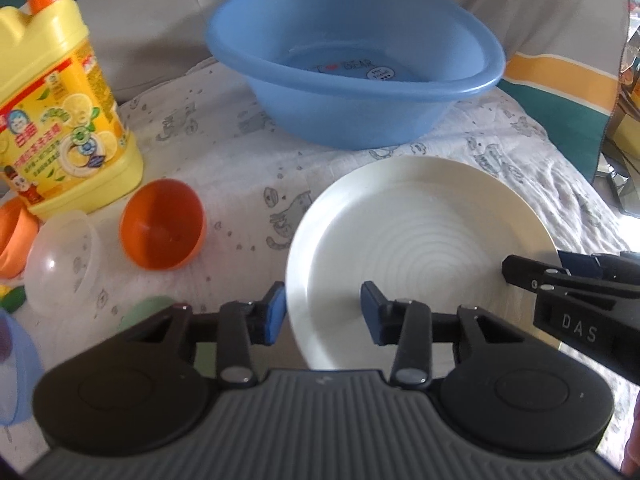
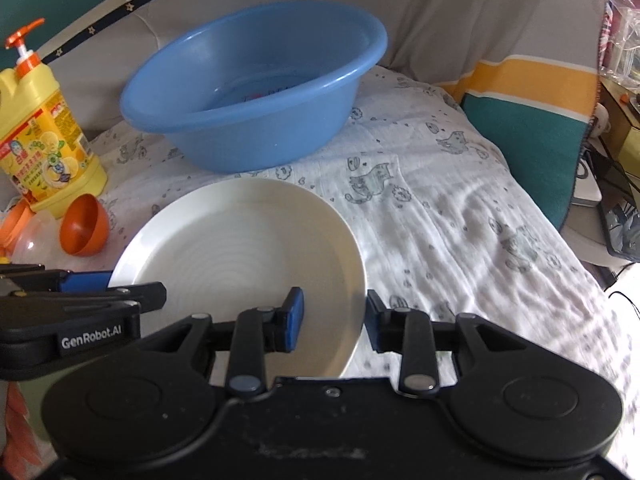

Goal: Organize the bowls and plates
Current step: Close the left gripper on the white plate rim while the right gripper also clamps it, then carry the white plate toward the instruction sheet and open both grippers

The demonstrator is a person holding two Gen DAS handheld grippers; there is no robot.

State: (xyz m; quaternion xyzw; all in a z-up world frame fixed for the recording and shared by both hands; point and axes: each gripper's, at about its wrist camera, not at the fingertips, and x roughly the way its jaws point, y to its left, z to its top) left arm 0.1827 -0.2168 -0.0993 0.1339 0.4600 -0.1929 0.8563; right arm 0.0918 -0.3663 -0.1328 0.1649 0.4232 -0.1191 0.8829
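From the left wrist I am seeing one white plate [image 1: 420,236], one blue basin [image 1: 356,64], one orange bowl [image 1: 162,226], one clear bowl [image 1: 64,256] and one yellow soap bottle [image 1: 60,120], all sitting on a printed cloth [image 1: 248,168]. The left gripper [image 1: 322,312] is straddling the plate's near-left rim, pads not pressing.

From the right wrist, the right gripper [image 2: 334,320] is straddling the plate's [image 2: 248,240] right rim, loose. The basin [image 2: 256,92] is holding only a label.

The plate [image 1: 420,224] lies before the basin [image 1: 352,60]; the bottle [image 1: 60,108] stands left (two bowls [image 1: 162,224] beside it).
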